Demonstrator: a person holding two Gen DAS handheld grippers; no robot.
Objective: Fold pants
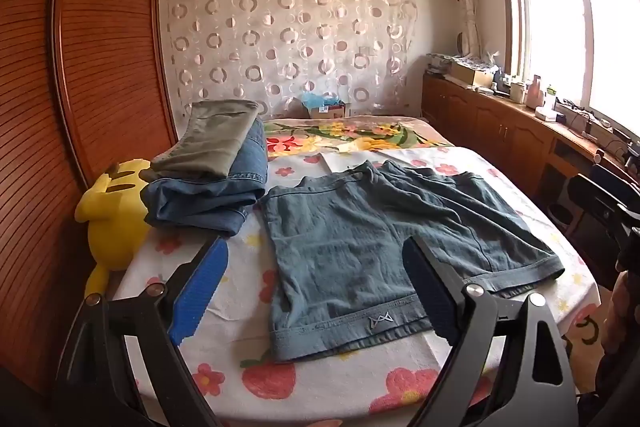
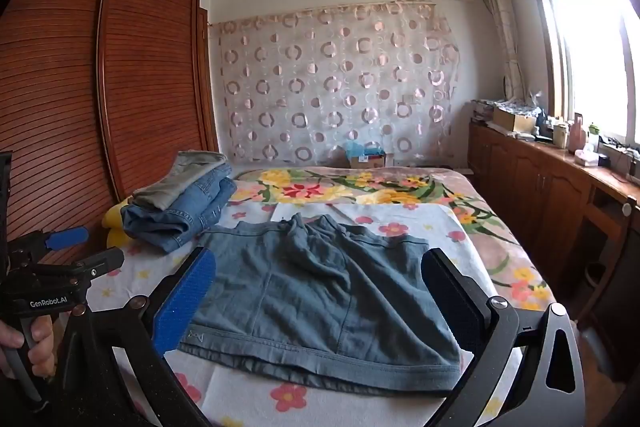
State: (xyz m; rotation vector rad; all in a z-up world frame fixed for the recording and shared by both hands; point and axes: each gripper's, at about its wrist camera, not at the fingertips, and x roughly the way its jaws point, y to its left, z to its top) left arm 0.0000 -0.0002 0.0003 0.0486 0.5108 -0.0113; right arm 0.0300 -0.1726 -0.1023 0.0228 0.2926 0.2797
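We saw the shorts (image 1: pixel 372 251) lying flat on the bed (image 1: pixel 320 383), just right of a stack of folded jeans (image 1: pixel 208 195). Only our left view showed the whole yellow plush toy (image 1: pixel 116 211) left of that stack. Only our right view showed the left gripper (image 2: pixel 80 249) from outside, left of the shorts. Both our left gripper and our right gripper (image 2: pixel 320 291) had fingers spread wide, pinching nothing. Beyond the bed a cardboard box (image 1: pixel 326 111) held something blue.
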